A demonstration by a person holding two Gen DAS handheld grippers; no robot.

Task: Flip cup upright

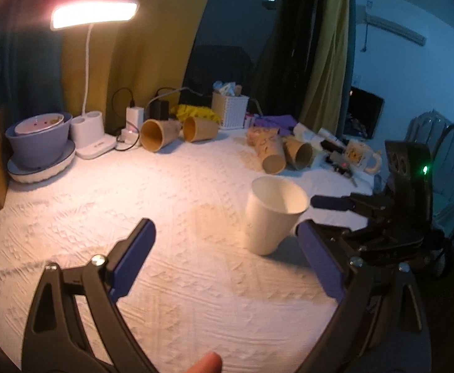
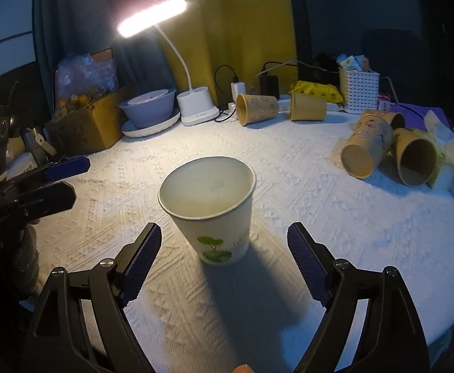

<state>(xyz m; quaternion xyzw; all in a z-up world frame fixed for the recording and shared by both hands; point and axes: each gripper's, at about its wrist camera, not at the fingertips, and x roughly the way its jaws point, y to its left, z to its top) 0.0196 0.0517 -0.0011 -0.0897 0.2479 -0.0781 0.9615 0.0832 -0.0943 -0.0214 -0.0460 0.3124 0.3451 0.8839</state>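
Observation:
A white paper cup (image 2: 211, 208) with a green leaf print stands upright, mouth up, on the white textured cloth (image 2: 320, 211). My right gripper (image 2: 223, 245) is open, its blue-padded jaws on either side of the cup's lower part, apart from it. In the left wrist view the same cup (image 1: 273, 214) stands to the right of centre. My left gripper (image 1: 223, 233) is open and empty, with the cup just inside its right finger. The right gripper (image 1: 307, 214) shows at the right, open beside the cup. The left gripper (image 2: 71, 177) shows at the left edge of the right wrist view.
Several brown paper cups lie on their sides: two at the back (image 2: 258, 108) (image 2: 307, 107) and others at the right (image 2: 366, 149) (image 2: 413, 155). A lit desk lamp (image 2: 195, 105), a purple bowl on a plate (image 2: 149, 108), a cardboard box (image 2: 84, 124), a white basket (image 2: 359, 90) and chargers line the back.

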